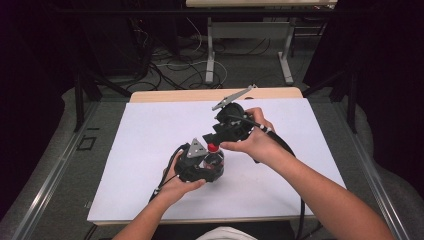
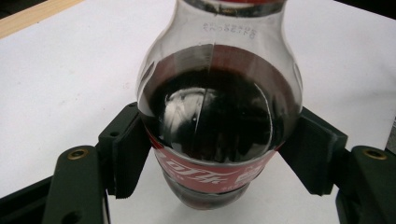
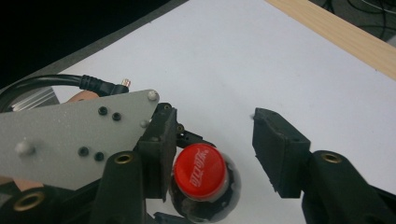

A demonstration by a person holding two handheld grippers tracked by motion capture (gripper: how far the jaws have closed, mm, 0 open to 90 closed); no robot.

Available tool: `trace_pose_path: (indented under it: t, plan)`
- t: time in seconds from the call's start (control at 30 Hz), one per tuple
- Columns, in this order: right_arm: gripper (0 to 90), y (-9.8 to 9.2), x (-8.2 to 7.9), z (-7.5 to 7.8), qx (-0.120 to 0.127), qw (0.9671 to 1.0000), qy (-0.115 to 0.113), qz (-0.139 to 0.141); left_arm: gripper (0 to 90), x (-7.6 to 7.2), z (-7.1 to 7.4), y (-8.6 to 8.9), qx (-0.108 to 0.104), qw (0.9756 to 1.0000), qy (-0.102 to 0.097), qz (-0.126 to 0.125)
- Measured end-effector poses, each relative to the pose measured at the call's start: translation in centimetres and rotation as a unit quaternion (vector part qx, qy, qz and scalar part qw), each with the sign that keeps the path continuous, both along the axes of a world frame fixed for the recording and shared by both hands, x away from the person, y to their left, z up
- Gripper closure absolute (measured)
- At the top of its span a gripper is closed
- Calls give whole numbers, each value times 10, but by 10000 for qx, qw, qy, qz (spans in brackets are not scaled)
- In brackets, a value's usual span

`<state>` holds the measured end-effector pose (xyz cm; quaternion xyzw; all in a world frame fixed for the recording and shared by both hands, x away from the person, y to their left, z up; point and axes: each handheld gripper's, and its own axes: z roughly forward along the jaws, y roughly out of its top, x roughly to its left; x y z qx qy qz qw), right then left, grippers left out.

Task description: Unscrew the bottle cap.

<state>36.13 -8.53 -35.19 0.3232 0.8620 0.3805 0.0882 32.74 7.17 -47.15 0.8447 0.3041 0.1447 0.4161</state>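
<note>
Steadying the cola bottle (image 2: pixel 219 121) upright on the white counter (image 1: pixel 150 150), our left gripper (image 2: pixel 219 163) has its fingers (image 2: pixel 128 154) clamped on the labelled waist. Above it, our right gripper (image 3: pixel 212 154) stands with its fingers parted around the red cap (image 3: pixel 200 171); one finger (image 3: pixel 156 149) lies just beside the cap, the other well apart, so nothing is gripped. We judge that an off-centre closure could push the neck sideways, tilting the bottle in the left grip, or slip off the cap.
</note>
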Motion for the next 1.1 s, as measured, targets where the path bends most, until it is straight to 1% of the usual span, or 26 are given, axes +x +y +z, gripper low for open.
trace_pose_path:
  t: [0.1, 0.13, 0.17, 0.2, 0.23, 0.4, 0.47, 0.5, 0.53, 0.6, 0.7, 0.73, 0.8, 0.87, 0.9, 0.93, 0.97, 1.0, 1.03, 1.07, 1.1]
  plan:
    - [544, 5, -3, -2, -67, 10000, -10, -70, 301, -1, 0, -1, 0, 10000, 16, 18]
    - [544, 6, -3, -2, -71, 9999, 3, -89, 301, -1, 0, -1, -23, 10000, 18, 33]
    - [544, 7, -2, -3, -78, 9999, 26, -78, 301, -1, 0, -1, 8, 10000, 17, 23]
    - [544, 8, -2, -3, -104, 9999, 87, -83, 301, -1, 0, -1, 9, 10000, 10, 32]
    - [544, 9, -2, -4, -130, 9998, 61, -115, 301, -1, 0, -1, 11, 10000, 17, 21]
    - [550, 12, 0, -9, -241, 9995, 130, -129, 301, -1, 0, -1, -7, 10000, 30, 41]
    - [570, 13, 0, -10, -273, 9993, 194, -137, 301, -1, 1, -1, -18, 10000, 13, 66]
    - [595, 13, 0, -10, -301, 9993, 196, -141, 301, -1, 1, -1, -26, 10000, 23, 54]
    - [596, 13, 0, -11, -301, 9993, 213, -113, 302, -1, 1, 0, -20, 10000, 15, 69]
    - [635, 13, 0, -11, -280, 9993, 241, -78, 301, -1, 1, 0, -16, 10000, 17, 66]
    - [644, 13, 1, -10, -307, 9993, 214, -8, 302, -1, 1, -1, -26, 10000, 39, 47]
    - [645, 12, 2, -9, -356, 9989, 288, 94, 302, -1, 1, -1, -30, 10000, 44, 39]
    - [648, 12, 4, -10, -337, 9989, 265, 209, 302, -2, 1, -1, -17, 10000, 71, -2]
    - [651, 11, 6, -9, -381, 9978, 292, 465, 302, -1, 1, -1, 19, 10000, 34, -29]
    - [685, 10, 7, -9, -387, 9970, 196, 639, 303, -2, 1, -2, 74, 9999, 17, -91]
    - [900, 9, 8, -8, -347, 9969, 165, 684, 302, -3, 0, -4, 139, 9998, -7, -134]
    - [900, 8, 9, -4, -379, 9959, 237, 786, 302, -3, 0, -4, 76, 9998, 11, -159]
    - [900, 7, 12, -3, -388, 9924, 288, 1129, 302, -3, 1, -3, 8, 9998, 49, -176]
    - [889, 7, 12, -4, -304, 9913, 273, 1249, 303, -4, 2, -3, -3, 9998, 110, -193]
    - [768, 6, 14, -3, -293, 9902, 390, 1305, 302, -4, 2, -3, -20, 9997, 125, -187]
    - [702, 6, 16, -3, -297, 9904, 476, 1260, 302, -4, 3, -3, -39, 9998, 102, -173]
